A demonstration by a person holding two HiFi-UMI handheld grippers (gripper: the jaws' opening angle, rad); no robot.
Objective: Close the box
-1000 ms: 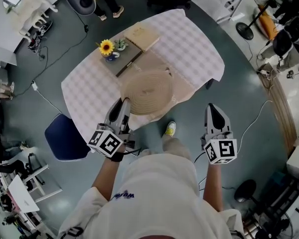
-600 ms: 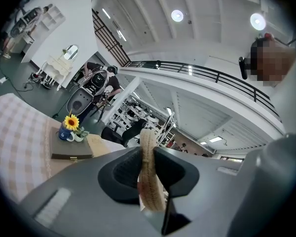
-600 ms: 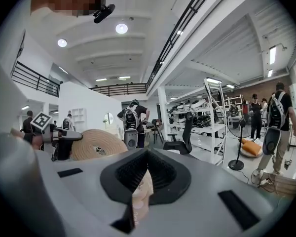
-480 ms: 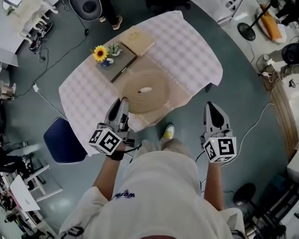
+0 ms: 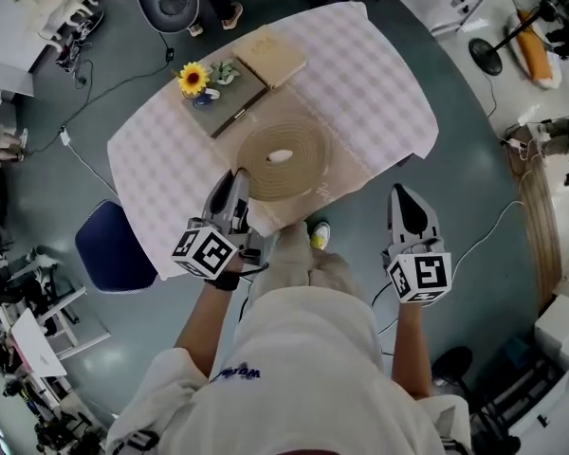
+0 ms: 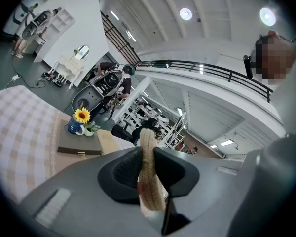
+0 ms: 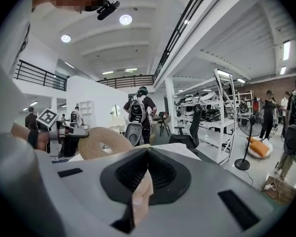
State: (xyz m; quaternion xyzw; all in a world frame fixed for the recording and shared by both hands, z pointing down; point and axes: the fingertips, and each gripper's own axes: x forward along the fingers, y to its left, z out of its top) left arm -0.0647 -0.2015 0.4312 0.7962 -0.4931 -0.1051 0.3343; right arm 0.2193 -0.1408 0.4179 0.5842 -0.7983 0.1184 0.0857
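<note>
The left hand-held gripper (image 5: 237, 186) is clenched on the rim of a round woven piece (image 5: 284, 159) at the near edge of the surface (image 5: 370, 74) — a lid or a mat, I cannot tell which. The right hand-held gripper (image 5: 405, 202) hangs off the surface over the floor, its jaws together on nothing I can make out. At the far end lie a tan box (image 5: 272, 55) and, just beside it, a dark flat case (image 5: 229, 104) carrying a sunflower mug (image 5: 194, 83). Both look shut. If the woven piece is the lid, closing is under way but unfinished — no gripper is near either far box.
</note>
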